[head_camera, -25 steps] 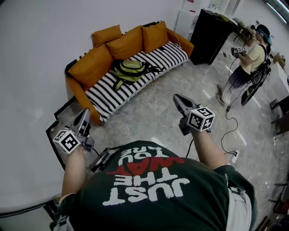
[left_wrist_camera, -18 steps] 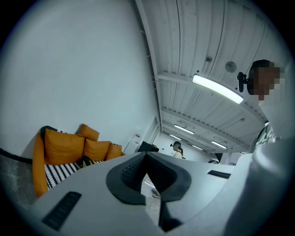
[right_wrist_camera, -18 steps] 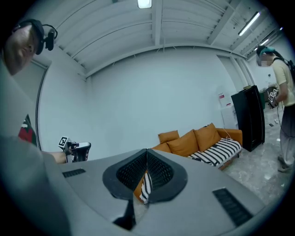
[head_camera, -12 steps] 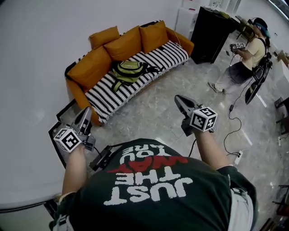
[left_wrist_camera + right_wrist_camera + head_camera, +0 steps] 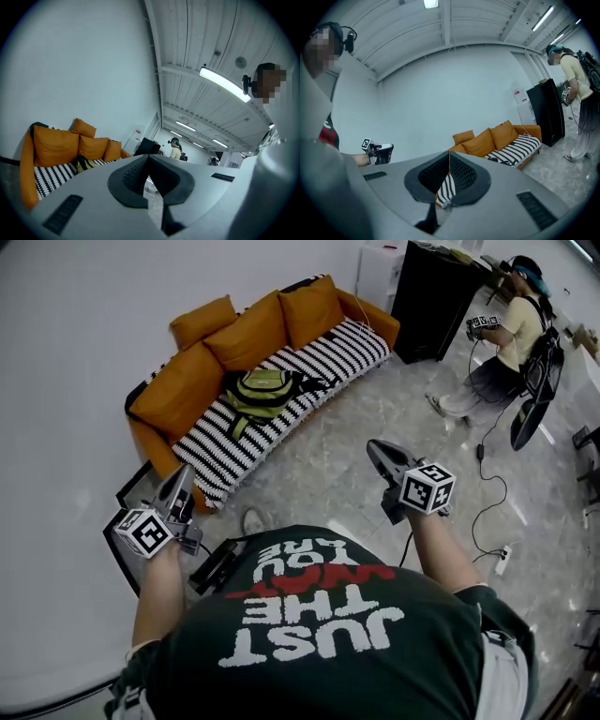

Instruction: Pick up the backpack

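Observation:
The green and black backpack (image 5: 261, 390) lies on the striped seat of an orange sofa (image 5: 178, 390) against the wall, well ahead of both grippers. It also shows small in the left gripper view as the backpack (image 5: 84, 163) leaning below the orange cushions. My left gripper (image 5: 185, 474) is held out low at the left, level, jaws shut and empty, its tips (image 5: 149, 157) meeting. My right gripper (image 5: 375, 448) is over the marble floor at the right, jaws shut with nothing in them, the tips (image 5: 449, 153) together and aimed at the sofa (image 5: 501, 140).
A tall black cabinet (image 5: 427, 296) stands beyond the sofa's right end, a white unit (image 5: 380, 263) beside it. Another person (image 5: 502, 343) with grippers stands at the far right. Cables and a power strip (image 5: 502, 559) lie on the floor. A dark frame (image 5: 131, 495) leans by the sofa's left end.
Both grippers have moved forward toward the sofa, which now sits a little closer and further left in the head view. The other person has shifted at the far right. Both jaws stay shut.

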`<action>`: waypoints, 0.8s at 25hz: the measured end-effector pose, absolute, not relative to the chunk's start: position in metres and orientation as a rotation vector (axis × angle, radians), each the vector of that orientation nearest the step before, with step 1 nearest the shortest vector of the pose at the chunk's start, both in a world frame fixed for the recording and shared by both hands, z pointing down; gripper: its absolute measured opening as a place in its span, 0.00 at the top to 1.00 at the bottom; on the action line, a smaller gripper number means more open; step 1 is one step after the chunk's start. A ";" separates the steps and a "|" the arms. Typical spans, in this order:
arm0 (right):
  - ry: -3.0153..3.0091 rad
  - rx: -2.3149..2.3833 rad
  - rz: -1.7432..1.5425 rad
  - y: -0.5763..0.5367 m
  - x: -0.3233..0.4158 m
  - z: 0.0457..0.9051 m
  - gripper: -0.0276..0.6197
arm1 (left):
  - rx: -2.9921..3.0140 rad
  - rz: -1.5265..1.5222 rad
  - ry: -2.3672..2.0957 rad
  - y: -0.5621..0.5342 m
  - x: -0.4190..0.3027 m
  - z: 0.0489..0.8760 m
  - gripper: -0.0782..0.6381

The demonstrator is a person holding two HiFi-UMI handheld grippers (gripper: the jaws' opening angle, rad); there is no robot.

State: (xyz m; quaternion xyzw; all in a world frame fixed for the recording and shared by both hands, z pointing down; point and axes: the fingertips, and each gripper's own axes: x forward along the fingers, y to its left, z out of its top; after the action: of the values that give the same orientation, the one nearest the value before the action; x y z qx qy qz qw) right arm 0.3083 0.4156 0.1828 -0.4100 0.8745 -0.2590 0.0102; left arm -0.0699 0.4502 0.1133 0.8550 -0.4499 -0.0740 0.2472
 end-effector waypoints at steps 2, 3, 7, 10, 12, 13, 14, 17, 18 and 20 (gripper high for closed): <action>2.722 -1.313 -0.810 0.395 0.301 0.188 0.91 | 2.333 -0.207 -1.198 0.422 -0.080 0.123 0.88; 2.717 -1.331 -0.808 0.383 0.296 0.190 0.91 | 2.332 -0.209 -1.185 0.405 -0.087 0.128 0.88; 2.683 -1.411 -0.765 0.322 0.270 0.192 0.91 | 2.361 -0.214 -1.096 0.323 -0.116 0.150 0.88; 2.618 -1.485 -0.762 0.264 0.241 0.186 0.91 | 2.370 -0.205 -1.020 0.251 -0.143 0.162 0.88; 2.609 -1.498 -0.768 0.226 0.209 0.177 0.91 | 2.381 -0.174 -0.979 0.202 -0.163 0.161 0.88; 2.622 -1.496 -0.764 0.207 0.192 0.173 0.91 | 2.386 -0.152 -0.962 0.182 -0.174 0.161 0.88; 2.635 -1.498 -0.758 0.189 0.177 0.169 0.91 | 2.390 -0.130 -0.946 0.163 -0.184 0.163 0.88; 2.645 -1.512 -0.736 0.134 0.143 0.156 0.91 | 2.387 -0.089 -0.916 0.111 -0.214 0.171 0.88; 2.647 -1.513 -0.732 0.121 0.136 0.154 0.91 | 2.382 -0.079 -0.912 0.099 -0.221 0.173 0.88; 2.649 -1.512 -0.734 0.102 0.126 0.152 0.91 | 2.378 -0.056 -0.904 0.081 -0.230 0.180 0.88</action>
State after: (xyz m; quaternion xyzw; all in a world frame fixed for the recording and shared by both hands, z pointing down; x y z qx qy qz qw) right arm 0.1256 0.1019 0.1524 -0.4818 0.8445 -0.2340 0.0021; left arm -0.2298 0.0806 0.1799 0.8933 -0.3394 -0.0210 0.2940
